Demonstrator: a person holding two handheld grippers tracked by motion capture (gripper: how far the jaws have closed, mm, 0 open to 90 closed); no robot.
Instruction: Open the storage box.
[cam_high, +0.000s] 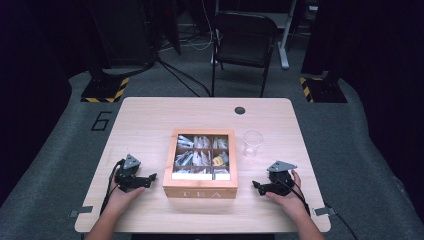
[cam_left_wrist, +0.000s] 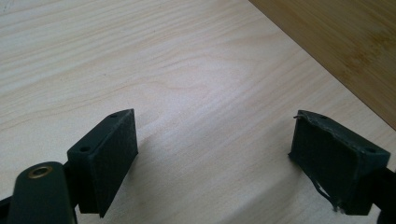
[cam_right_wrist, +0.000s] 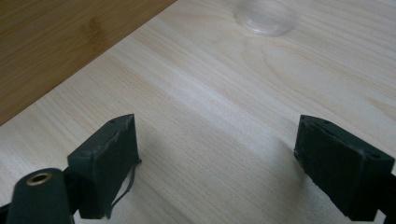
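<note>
A wooden tea box (cam_high: 201, 187) marked TEA sits mid-table, its compartments holding several tea bags (cam_high: 200, 156). A clear plastic cup (cam_high: 252, 143) stands upright just right of the box. My left gripper (cam_high: 150, 177) rests on the table left of the box, jaws pointing toward it, open and empty. In the left gripper view its jaws (cam_left_wrist: 215, 154) stand wide apart over bare wood, the box side (cam_left_wrist: 345, 42) at upper right. My right gripper (cam_high: 256, 186) lies right of the box, open and empty. Its own view shows the gripper (cam_right_wrist: 217, 154), the box side (cam_right_wrist: 56, 42) and the cup base (cam_right_wrist: 265, 17).
The light wooden table (cam_high: 150, 120) has a small dark round grommet (cam_high: 240, 110) near its far edge. A black chair (cam_high: 245, 42) stands beyond the table. Cables trail from both grippers off the near edge.
</note>
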